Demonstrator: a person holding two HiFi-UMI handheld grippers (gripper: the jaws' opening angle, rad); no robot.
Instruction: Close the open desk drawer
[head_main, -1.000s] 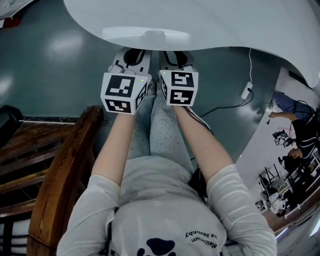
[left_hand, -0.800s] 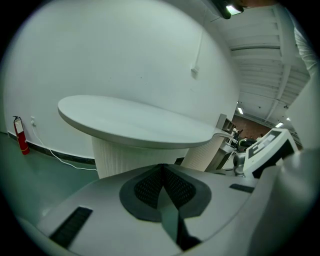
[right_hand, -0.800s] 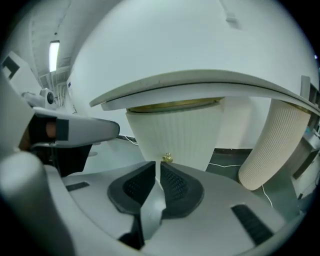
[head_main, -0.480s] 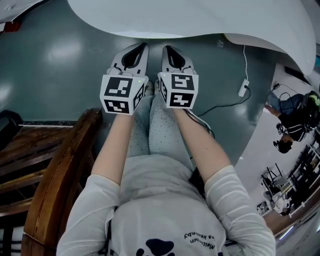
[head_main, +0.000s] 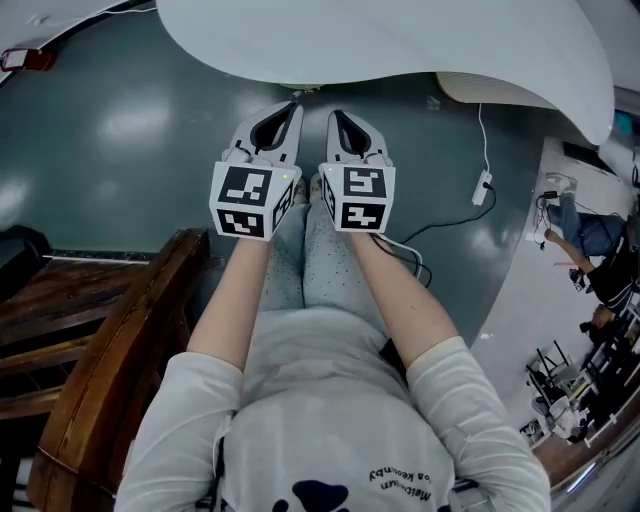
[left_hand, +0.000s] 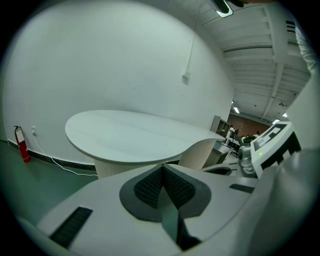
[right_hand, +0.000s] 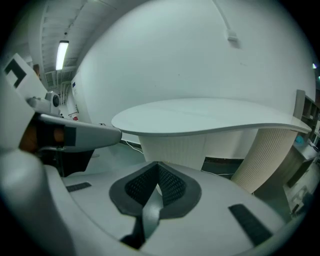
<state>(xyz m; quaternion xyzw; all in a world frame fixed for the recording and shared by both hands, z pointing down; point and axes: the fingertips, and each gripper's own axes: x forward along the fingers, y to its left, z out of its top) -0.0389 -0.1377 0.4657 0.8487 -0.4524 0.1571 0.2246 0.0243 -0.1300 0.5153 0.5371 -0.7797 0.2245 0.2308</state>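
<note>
The white curved desk (head_main: 400, 40) fills the top of the head view, and its top (left_hand: 130, 135) lies ahead of both gripper cameras. No open drawer shows in any view. My left gripper (head_main: 293, 106) and right gripper (head_main: 334, 114) are held side by side above the person's knees, pointing at the desk's near edge and a little short of it. The left gripper (left_hand: 162, 167) is shut, its ribbed pads pressed together with nothing between them. The right gripper (right_hand: 157, 165) is shut too, and empty.
A wooden chair (head_main: 120, 330) stands at the left beside the person. A white cable with a plug (head_main: 483, 185) trails over the green floor on the right. A red fire extinguisher (left_hand: 20, 142) sits by the wall. People and equipment (head_main: 600, 260) are at the far right.
Both grippers have drawn back from under the desk's rim. Their tips, hidden by the rim a second ago, now show in front of it. The desk edge sits higher in the head view.
</note>
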